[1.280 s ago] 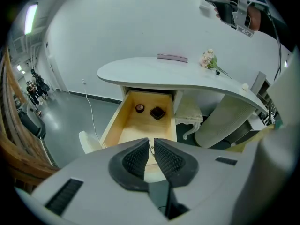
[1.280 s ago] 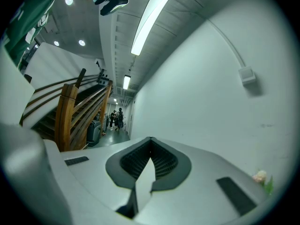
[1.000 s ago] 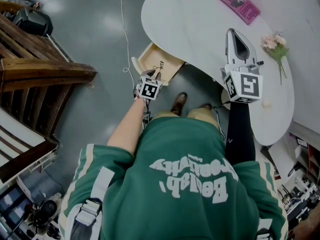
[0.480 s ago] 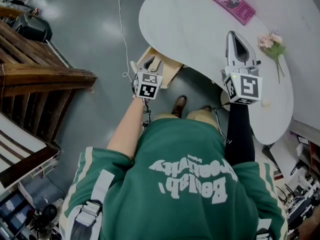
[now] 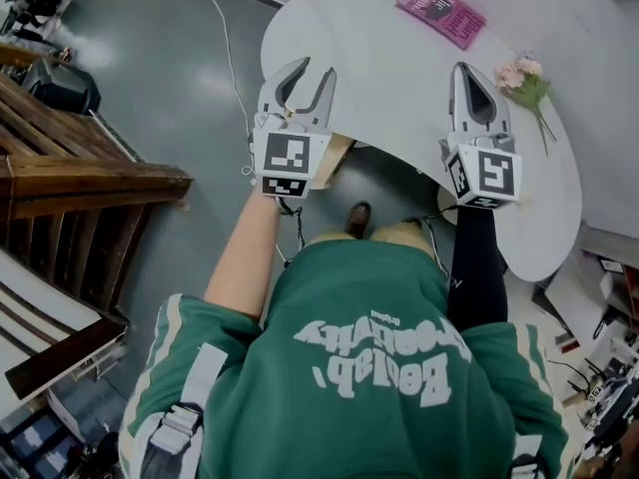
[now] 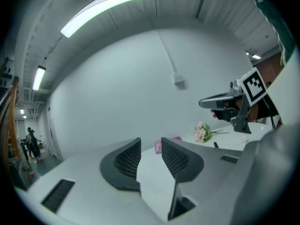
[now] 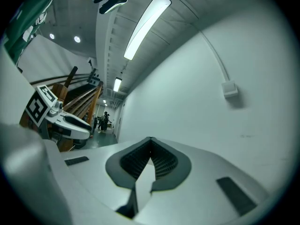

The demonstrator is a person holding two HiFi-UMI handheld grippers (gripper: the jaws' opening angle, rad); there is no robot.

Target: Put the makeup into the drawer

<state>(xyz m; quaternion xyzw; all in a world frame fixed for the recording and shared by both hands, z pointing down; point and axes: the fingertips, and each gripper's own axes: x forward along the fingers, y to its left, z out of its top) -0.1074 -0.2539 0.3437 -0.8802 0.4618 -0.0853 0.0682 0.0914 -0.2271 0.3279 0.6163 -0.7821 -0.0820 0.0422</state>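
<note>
My left gripper (image 5: 315, 68) is held up over the near edge of the white table (image 5: 389, 63), level with my right one. Its jaws have just been opening and stand apart with nothing between them (image 6: 151, 142). Below it only a corner of the wooden drawer (image 5: 336, 154) shows, and I see no makeup. My right gripper (image 5: 462, 67) hovers over the table with its fingertips touching (image 7: 150, 138) and nothing in them. Each gripper appears in the other's view: the right gripper (image 6: 220, 102), the left gripper (image 7: 63, 120).
A pink book (image 5: 440, 12) lies at the table's far side and a small bunch of flowers (image 5: 522, 76) at its right. Wooden stairs (image 5: 70, 173) stand to the left on the grey floor, where a white cable (image 5: 232, 63) runs.
My left gripper has risen from the open drawer to table height and its jaws have spread. It now covers most of the drawer. The right gripper has hardly shifted.
</note>
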